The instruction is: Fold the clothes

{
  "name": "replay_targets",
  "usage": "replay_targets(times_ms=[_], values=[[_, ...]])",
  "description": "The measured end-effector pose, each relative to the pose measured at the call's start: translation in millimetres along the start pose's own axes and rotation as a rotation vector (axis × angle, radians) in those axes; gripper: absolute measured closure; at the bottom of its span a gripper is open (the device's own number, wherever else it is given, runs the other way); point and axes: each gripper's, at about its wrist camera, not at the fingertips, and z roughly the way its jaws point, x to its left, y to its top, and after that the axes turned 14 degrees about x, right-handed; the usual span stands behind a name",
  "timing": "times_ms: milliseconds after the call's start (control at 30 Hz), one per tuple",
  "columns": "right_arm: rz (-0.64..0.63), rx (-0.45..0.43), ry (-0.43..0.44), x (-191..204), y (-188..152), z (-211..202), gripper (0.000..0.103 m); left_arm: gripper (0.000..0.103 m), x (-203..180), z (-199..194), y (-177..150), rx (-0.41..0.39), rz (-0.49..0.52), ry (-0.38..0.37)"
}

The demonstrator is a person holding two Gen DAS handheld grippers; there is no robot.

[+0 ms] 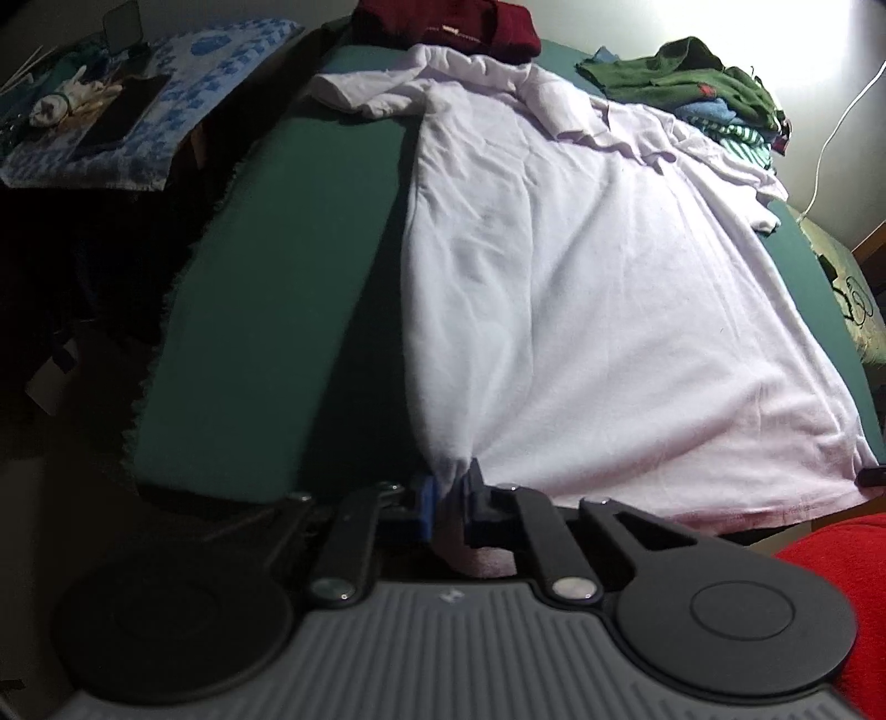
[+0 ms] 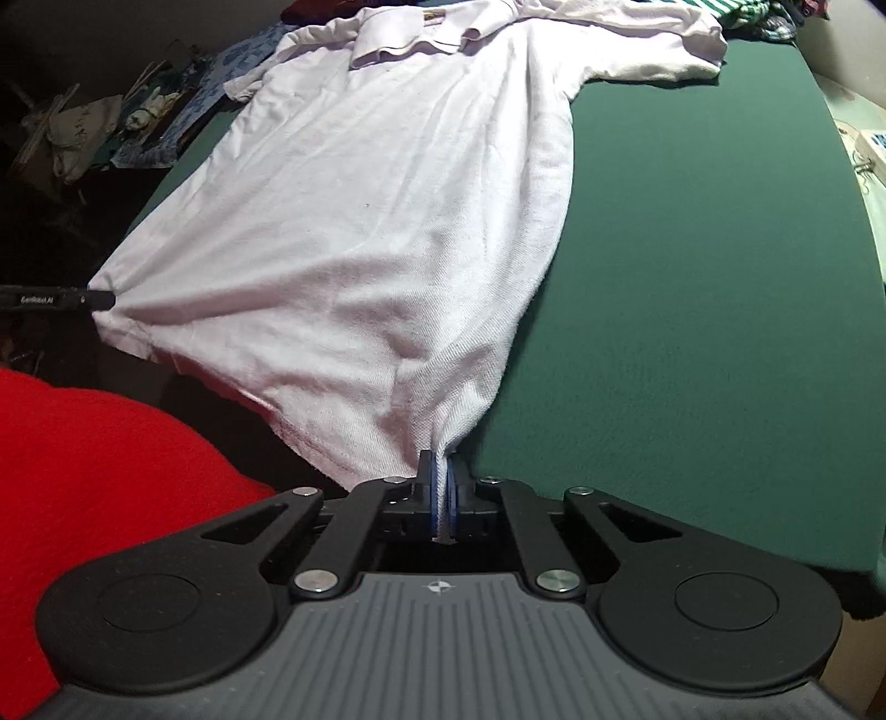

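From the left wrist camera, the left gripper (image 1: 451, 482) sits at the bottom centre of the frame with its jaws clamped together on a bunched corner of the pale lilac polo shirt (image 1: 598, 310), the cloth gathering into tight creases right where the blue pads (image 1: 426, 498) pinch it. The shirt lies spread across the green table (image 1: 288, 310), filling the centre and right of the picture, its collar end rumpled toward the top. Beyond it, at the top centre, is a dark red garment (image 1: 459, 25), and in the upper right a pile of folded clothes (image 1: 714, 94) with a green piece on top. In the upper left stands a side surface under a blue-patterned cloth (image 1: 183, 99), cluttered with small things too dim to name. A red sleeve (image 1: 836, 576) shows at the lower right. From the right wrist camera, the right gripper (image 2: 441, 487) is likewise at the bottom centre, closed tight on the shirt's (image 2: 376, 232) other hem corner, a thin strip of fabric squeezed between its pads. The shirt runs from there up the frame to its collar at the top, lying on the green table (image 2: 692, 277), which is bare on the right side. At the left edge the tip of the other gripper (image 2: 99, 299) grips the far hem corner, and the hem hangs slack between the two. Red fabric (image 2: 94, 476) fills the lower left.
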Motion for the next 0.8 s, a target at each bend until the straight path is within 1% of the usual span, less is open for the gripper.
replay_targets(times_ms=[67, 133, 233, 300, 400, 433, 467, 500, 533, 567, 600, 667, 700, 733, 767, 800], values=[[-0.025, 0.016, 0.008, -3.9, -3.0, -8.2, 0.099, 0.096, 0.3, -10.9, 0.7, -0.016, 0.007, -0.004], [-0.048, 0.043, 0.019, -6.3, -5.6, -9.4, 0.099, 0.096, -2.6, -13.8, 1.0, -0.014, 0.025, 0.000], [-0.066, 0.083, 0.017, -7.0, -6.0, 3.1, 0.099, 0.096, -2.9, 4.4, -1.8, 0.032, 0.019, 0.012], [-0.068, 0.102, 0.011, -6.7, -7.9, 15.3, 0.099, 0.096, 0.7, 21.8, -7.5, 0.067, -0.004, 0.014], [-0.034, 0.114, -0.017, -8.0, -8.7, 31.4, 0.099, 0.095, 1.7, 40.7, -12.0, 0.103, -0.025, 0.027], [-0.022, 0.118, -0.026, -8.4, -8.9, 36.7, 0.099, 0.092, 1.9, 42.0, -12.8, 0.105, -0.019, 0.040], [-0.011, 0.122, -0.035, -8.8, -9.1, 42.1, 0.099, 0.085, 2.0, 43.0, -13.6, 0.107, -0.012, 0.055], [0.000, 0.126, -0.044, -9.3, -9.2, 46.7, 0.098, 0.081, 3.8, 41.3, -13.9, 0.106, -0.003, 0.073], [0.007, 0.133, -0.045, -9.8, -8.3, 46.4, 0.094, 0.070, 5.7, 39.3, -14.0, 0.105, 0.006, 0.092], [0.005, 0.154, -0.044, -11.2, -6.8, 44.8, 0.090, 0.065, 9.8, 35.9, -13.6, 0.105, 0.011, 0.116], [0.000, 0.173, -0.045, -12.5, -5.4, 42.6, 0.083, 0.065, 14.0, 32.4, -13.2, 0.104, 0.016, 0.140], [-0.047, 0.187, -0.076, -12.9, -3.5, 31.3, 0.083, 0.066, 24.6, 24.1, -11.1, 0.103, 0.022, 0.182], [-0.070, 0.159, -0.081, -12.2, 0.2, 20.5, 0.083, 0.070, 28.1, 19.2, -9.5, 0.096, 0.022, 0.208], [-0.092, 0.130, -0.086, -11.4, 3.8, 9.7, 0.083, 0.072, 30.9, 14.3, -7.3, 0.086, 0.026, 0.236], [-0.111, 0.098, -0.090, -10.5, 7.9, -0.9, 0.083, 0.071, 31.6, 9.8, -3.6, 0.074, 0.033, 0.258], [-0.113, 0.044, -0.088, -8.1, 15.0, -10.0, 0.083, 0.069, 32.2, 5.3, 0.3, 0.061, 0.040, 0.279]])
